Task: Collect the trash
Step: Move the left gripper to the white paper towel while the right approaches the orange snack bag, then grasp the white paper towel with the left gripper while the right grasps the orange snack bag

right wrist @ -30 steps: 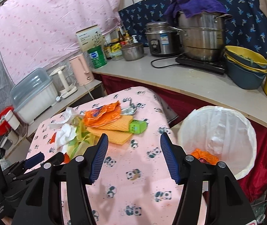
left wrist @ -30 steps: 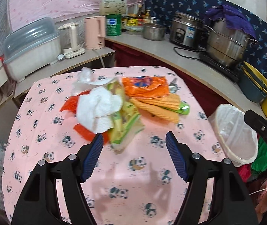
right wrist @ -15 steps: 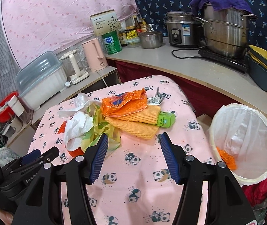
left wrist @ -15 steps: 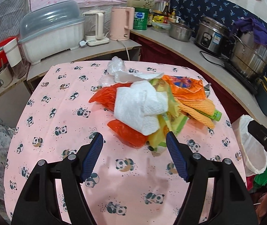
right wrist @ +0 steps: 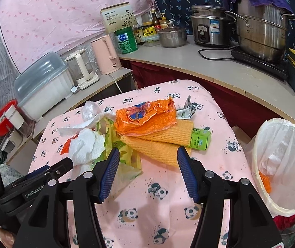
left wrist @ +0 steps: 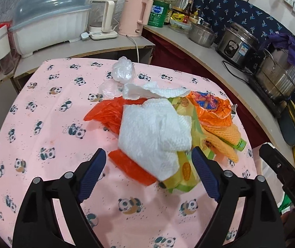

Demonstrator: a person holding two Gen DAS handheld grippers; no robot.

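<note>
On table (left wrist: 44, 124), two tongs (left wrist: 149, 171) (right wrist: 148, 170), perhaps two tissues (left wrist: 153, 132)

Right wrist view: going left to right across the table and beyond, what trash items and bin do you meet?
White paper towel → yellow-green bag → orange wrapper → green carton → bin.
</note>
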